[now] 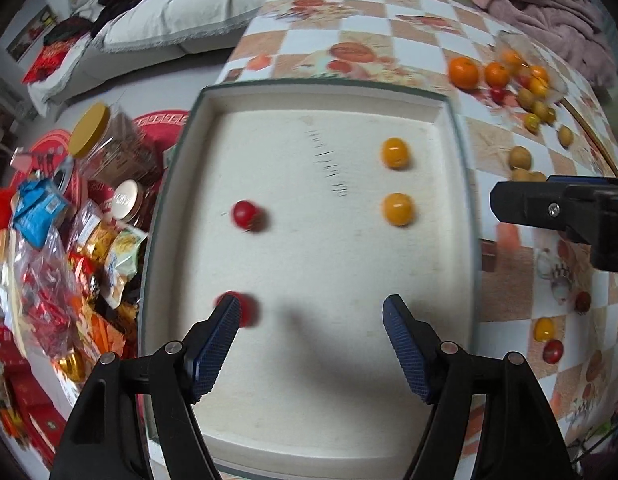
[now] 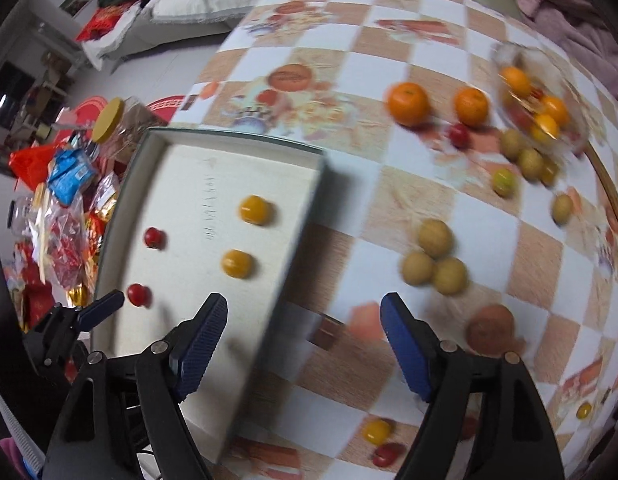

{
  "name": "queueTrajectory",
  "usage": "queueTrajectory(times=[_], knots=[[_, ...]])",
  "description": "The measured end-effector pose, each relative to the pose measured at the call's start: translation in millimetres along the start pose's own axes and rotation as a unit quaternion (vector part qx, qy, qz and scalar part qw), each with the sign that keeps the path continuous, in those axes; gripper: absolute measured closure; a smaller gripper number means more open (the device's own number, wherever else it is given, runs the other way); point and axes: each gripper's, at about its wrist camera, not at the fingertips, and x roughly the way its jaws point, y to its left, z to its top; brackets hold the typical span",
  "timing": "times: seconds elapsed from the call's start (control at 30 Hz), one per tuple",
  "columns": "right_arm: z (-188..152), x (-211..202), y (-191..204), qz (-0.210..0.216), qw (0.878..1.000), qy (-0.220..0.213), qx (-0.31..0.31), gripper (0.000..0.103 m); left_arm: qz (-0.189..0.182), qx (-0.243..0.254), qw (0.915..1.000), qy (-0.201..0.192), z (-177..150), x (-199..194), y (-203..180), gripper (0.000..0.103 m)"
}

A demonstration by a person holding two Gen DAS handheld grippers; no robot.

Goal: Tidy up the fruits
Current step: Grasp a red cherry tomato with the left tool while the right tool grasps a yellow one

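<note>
A white tray holds two red cherry tomatoes on its left side and two yellow ones on its right. My left gripper hangs open above the tray's near part, its left pad beside the nearer red tomato, nothing between the fingers. My right gripper is open over the tray's right wall and the checked tablecloth, holding nothing. Loose fruit lies right of the tray: oranges, brown longans, a yellow tomato and a red one.
A clear bowl of mixed fruit stands at the table's far right. Snack bags and jars are heaped on the floor left of the tray. A sofa lies beyond, a pink blanket at the back right.
</note>
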Motion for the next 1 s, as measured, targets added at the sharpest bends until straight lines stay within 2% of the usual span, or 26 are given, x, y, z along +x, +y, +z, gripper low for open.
queueTrajectory(times=[0.2,0.37,0.57,0.73,1.0], knots=[[-34.1,-17.0,-72.3,-0.028,0.997,-0.002,0.074,0.021,-0.027,0.066,0.9974,-0.007,7.2,-11.1,-59.1,0.028],[-74.2,-27.7,-135.6,-0.051,0.988,0.006,0.147,0.021,-0.054,0.129,0.9902,-0.004,4.6,-15.3,-118.0,0.028],[-120.8,-38.7,-191.4,-0.075,0.975,0.011,0.208,0.021,-0.078,0.187,0.9793,0.003,-7.1,-17.8,-177.3,0.028],[-153.1,-49.6,-231.4,-0.091,0.964,0.011,0.250,0.021,-0.091,0.207,0.9739,0.012,-12.7,-15.5,-212.9,0.028],[-185.0,-59.3,-285.3,-0.106,0.948,0.005,0.299,0.021,-0.086,0.212,0.9731,0.027,-13.6,1.3,-242.1,0.028]])
